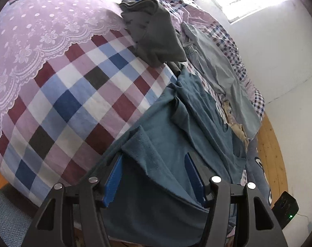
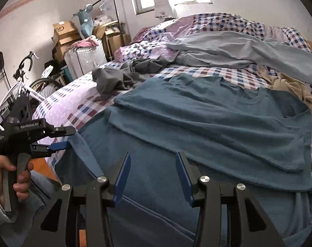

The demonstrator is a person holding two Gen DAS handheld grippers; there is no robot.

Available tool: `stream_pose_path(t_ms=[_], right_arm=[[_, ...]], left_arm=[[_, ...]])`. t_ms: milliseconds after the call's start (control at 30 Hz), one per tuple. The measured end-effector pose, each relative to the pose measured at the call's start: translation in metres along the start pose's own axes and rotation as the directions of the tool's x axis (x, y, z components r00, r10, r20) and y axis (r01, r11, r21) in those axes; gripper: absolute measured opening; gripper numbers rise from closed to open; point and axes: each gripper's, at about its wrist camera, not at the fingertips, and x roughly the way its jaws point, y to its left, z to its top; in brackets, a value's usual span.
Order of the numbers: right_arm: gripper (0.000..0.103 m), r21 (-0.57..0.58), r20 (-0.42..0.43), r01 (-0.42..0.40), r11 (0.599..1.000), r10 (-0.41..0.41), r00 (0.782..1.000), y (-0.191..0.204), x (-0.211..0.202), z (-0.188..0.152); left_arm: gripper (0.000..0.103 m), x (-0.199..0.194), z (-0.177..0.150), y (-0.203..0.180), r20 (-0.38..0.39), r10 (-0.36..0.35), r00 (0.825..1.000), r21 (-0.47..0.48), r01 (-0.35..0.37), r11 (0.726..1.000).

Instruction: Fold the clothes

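A teal T-shirt lies spread on the checked bedspread, its lower part hanging over the bed's near edge. Its left side is folded inward in a long crease. My left gripper is open, and a corner flap of the teal T-shirt lies between its blue fingers. In the right wrist view the left gripper sits at the shirt's left edge, held by a hand. My right gripper is open just above the shirt's hanging lower part, with nothing clamped.
A crumpled dark grey garment, light blue-grey trousers and a beige garment lie further up the bed. A bicycle, boxes and a suitcase stand at the left. A black device sits on the wooden floor.
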Motion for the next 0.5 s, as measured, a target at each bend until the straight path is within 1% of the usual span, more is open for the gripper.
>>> stream_pose_path(t_ms=[133,300,400,500], right_arm=[[0.049,-0.029,-0.014,-0.013,1.000,0.012,1.000,0.012,0.011,0.001],[0.049,-0.046,-0.022,-0.023,0.999,0.022,1.000,0.017,0.014,0.000],[0.049,-0.055,-0.026,-0.028,0.998,0.027,0.999,0.019,0.015,0.000],[0.049,-0.063,-0.030,-0.034,0.997,0.032,0.999,0.021,0.017,0.000]], left_arm=[[0.064,0.000,0.002,0.005,-0.001,-0.008,1.000,-0.014,0.008,1.000],[0.064,0.004,0.002,0.006,-0.007,-0.017,1.000,-0.022,0.017,1.000],[0.064,0.005,0.002,0.006,-0.005,-0.012,1.000,-0.020,0.012,1.000],[0.064,0.002,0.002,0.005,0.013,-0.004,1.000,-0.013,0.004,1.000]])
